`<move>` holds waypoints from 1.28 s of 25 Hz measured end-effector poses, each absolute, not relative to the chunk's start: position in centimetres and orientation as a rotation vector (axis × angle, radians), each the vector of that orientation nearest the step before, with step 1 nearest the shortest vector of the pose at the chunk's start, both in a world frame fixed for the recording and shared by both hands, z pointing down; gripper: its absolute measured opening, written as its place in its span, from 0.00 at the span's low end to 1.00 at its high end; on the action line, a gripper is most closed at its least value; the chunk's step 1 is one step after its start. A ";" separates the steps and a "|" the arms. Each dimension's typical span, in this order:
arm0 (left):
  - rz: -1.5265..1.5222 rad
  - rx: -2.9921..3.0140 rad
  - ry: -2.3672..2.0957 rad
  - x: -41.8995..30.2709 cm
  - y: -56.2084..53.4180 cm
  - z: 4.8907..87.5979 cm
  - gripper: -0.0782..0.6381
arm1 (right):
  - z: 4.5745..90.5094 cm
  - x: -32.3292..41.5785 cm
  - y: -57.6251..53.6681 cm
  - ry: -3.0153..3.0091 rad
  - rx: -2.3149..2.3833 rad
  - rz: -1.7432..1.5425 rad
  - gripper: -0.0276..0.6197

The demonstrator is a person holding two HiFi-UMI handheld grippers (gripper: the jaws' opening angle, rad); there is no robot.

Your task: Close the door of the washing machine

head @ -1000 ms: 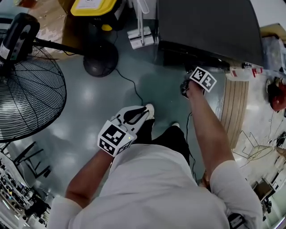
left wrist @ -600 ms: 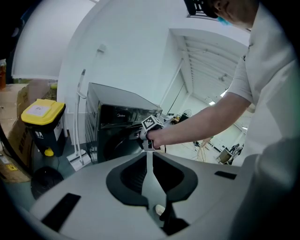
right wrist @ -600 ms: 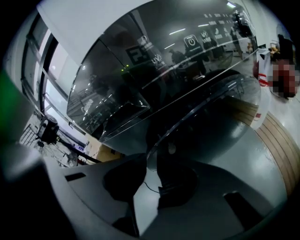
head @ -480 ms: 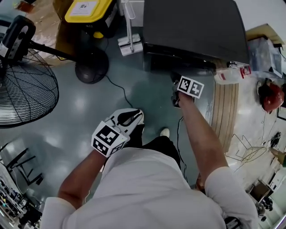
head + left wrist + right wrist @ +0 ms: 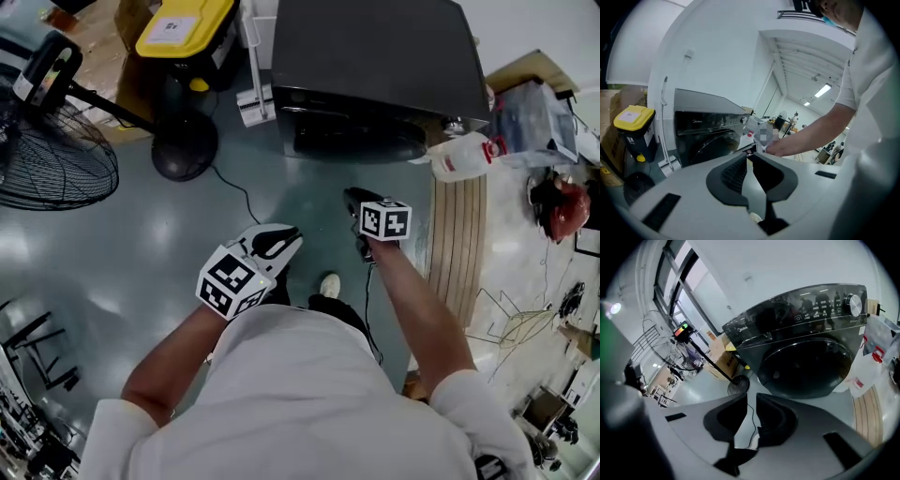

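While the person stands on the grey floor [image 5: 169,234] facing the washing machine [image 5: 375,56], both grippers hang in front of it and touch nothing. Its round dark door [image 5: 806,366] sits flush against the front, shut as far as I can see, below the control strip with its dial [image 5: 854,304]. The right gripper [image 5: 353,195] points down toward the machine, near it but apart. Its fingers have just been closing and stand a narrow gap apart, with only floor and a black cable [image 5: 234,192] showing between them. The left gripper [image 5: 286,237] is held further back, its fingers a thin slit apart and empty. A white jug [image 5: 459,157] stands just beside the machine's corner on the right gripper's side. A standing fan [image 5: 47,141] is well off on the other side.
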State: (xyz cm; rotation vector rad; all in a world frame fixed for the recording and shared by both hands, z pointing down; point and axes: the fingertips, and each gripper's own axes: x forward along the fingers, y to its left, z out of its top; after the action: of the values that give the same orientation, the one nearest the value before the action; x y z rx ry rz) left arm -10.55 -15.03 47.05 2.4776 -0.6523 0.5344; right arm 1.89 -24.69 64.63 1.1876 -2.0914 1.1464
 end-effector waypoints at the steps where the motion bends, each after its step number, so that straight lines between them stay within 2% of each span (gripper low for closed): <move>1: 0.533 2.481 -0.653 -10.0 -14.5 46.9 0.18 | 64.1 2.1 -23.6 -2.102 1.165 1.131 0.15; 15: 0.513 2.484 -0.755 -5.0 -7.2 44.2 0.17 | 57.1 6.4 -8.2 -2.207 0.950 0.983 0.14; 32: 0.502 2.429 -0.861 -1.8 0.3 44.4 0.18 | 51.3 11.2 -0.7 -2.316 0.888 0.768 0.14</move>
State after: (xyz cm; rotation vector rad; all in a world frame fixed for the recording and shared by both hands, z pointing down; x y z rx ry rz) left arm -1.79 0.33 44.44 2.4286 -0.8612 0.5017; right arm 11.25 -0.68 51.30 0.8879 -2.3165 0.7683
